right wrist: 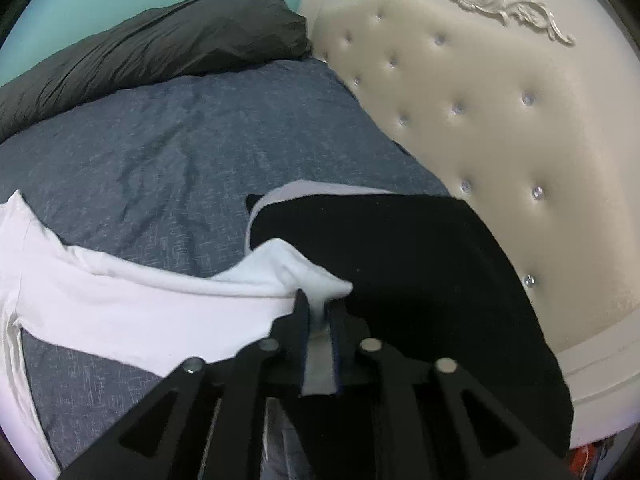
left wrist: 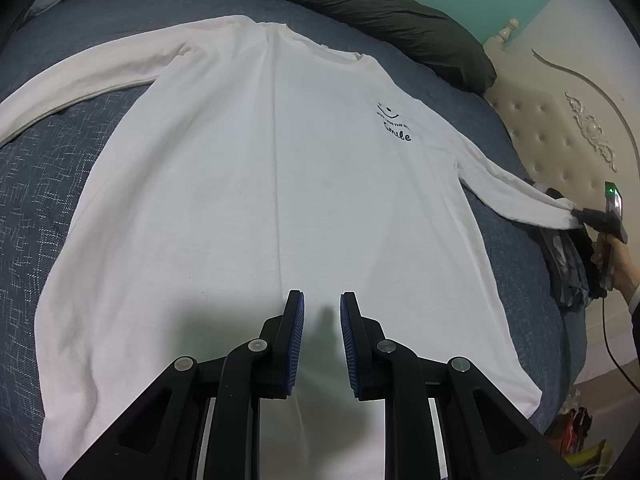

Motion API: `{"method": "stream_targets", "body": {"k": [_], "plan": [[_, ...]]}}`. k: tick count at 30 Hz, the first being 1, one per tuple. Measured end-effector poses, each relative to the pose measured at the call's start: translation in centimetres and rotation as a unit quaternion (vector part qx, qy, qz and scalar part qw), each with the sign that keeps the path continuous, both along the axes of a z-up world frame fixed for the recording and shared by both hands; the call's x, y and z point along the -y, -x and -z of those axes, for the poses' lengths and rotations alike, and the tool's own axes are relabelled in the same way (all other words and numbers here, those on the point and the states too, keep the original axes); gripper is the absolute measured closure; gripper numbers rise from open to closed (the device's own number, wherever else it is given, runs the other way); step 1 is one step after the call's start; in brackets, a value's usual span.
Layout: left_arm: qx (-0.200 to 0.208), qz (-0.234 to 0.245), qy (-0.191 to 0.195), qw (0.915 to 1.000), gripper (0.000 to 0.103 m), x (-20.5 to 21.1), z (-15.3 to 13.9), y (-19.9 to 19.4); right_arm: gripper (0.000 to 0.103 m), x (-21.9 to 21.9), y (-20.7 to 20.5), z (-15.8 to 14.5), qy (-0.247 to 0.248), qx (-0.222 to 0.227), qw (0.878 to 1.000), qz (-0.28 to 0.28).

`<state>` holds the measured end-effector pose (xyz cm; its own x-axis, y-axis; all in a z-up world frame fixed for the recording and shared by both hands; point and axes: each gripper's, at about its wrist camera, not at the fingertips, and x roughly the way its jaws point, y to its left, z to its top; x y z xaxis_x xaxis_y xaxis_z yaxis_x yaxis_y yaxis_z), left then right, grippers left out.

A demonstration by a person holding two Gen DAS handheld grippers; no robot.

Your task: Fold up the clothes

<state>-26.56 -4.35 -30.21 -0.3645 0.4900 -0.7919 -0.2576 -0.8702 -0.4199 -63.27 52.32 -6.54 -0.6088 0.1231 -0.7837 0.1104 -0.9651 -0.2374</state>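
A white long-sleeved shirt with a small dark print on the chest lies spread flat, front up, on the blue bed cover. My left gripper hovers open over the shirt's lower middle, nothing between its blue pads. The shirt's right sleeve stretches out to the bed's right side. There my right gripper is shut on the sleeve's cuff. In the right wrist view the cuff is bunched between the closed fingers of the right gripper, and the sleeve runs off to the left.
A dark grey pillow lies along the far edge of the bed. A cream tufted headboard stands on the right. A black garment and other dark clothes lie under the held cuff. A hand holds the right gripper.
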Motion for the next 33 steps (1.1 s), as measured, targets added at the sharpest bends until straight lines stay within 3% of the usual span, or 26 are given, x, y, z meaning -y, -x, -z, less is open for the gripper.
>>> {"method": "stream_targets", "body": {"k": [5, 7, 16, 27, 33], "plan": [[0.0, 0.0, -0.002, 1.0, 0.083, -0.1, 0.0, 0.0, 0.071, -1.3, -0.3, -0.5, 0.032, 0.005, 0.999, 0.012], [0.0, 0.0, -0.004, 1.0, 0.082, -0.1, -0.1, 0.0, 0.069, -1.8, -0.7, -0.7, 0.039, 0.001, 0.999, 0.013], [0.0, 0.002, -0.007, 1.0, 0.082, 0.0, -0.3, -0.3, 0.068, -2.9, -3.5, -2.3, 0.114, -0.035, 0.993, -0.003], [0.0, 0.002, -0.008, 1.0, 0.082, 0.1, -0.3, -0.4, 0.068, -1.4, -3.9, -2.9, 0.126, -0.043, 0.991, -0.018], [-0.001, 0.002, -0.009, 1.0, 0.082, 0.1, -0.4, -0.5, 0.068, 2.1, -5.2, -1.5, 0.119, -0.025, 0.99, -0.066]]}}
